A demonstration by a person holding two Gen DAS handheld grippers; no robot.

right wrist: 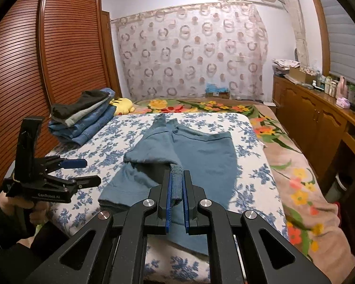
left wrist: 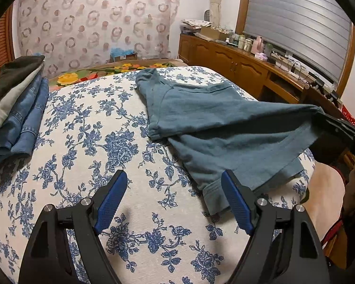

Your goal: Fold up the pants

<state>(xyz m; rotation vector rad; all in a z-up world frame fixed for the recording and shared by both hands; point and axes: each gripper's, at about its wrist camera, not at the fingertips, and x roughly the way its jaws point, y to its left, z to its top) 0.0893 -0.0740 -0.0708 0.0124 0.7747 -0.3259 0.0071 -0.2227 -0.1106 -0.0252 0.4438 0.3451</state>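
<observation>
My left claw [left wrist: 172,201] hangs spread wide over the flowered bedcover [left wrist: 87,142], holding nothing. The teal pants [right wrist: 196,151] lie mid-frame, running lengthwise away toward the curtain. My right claw [right wrist: 177,189] pinches their near edge, lifted.

both claws [left wrist: 171,203] [right wrist: 176,184] are black with blue ribbed pads, silver screws, white "genrobot ai" lettering.
</observation>
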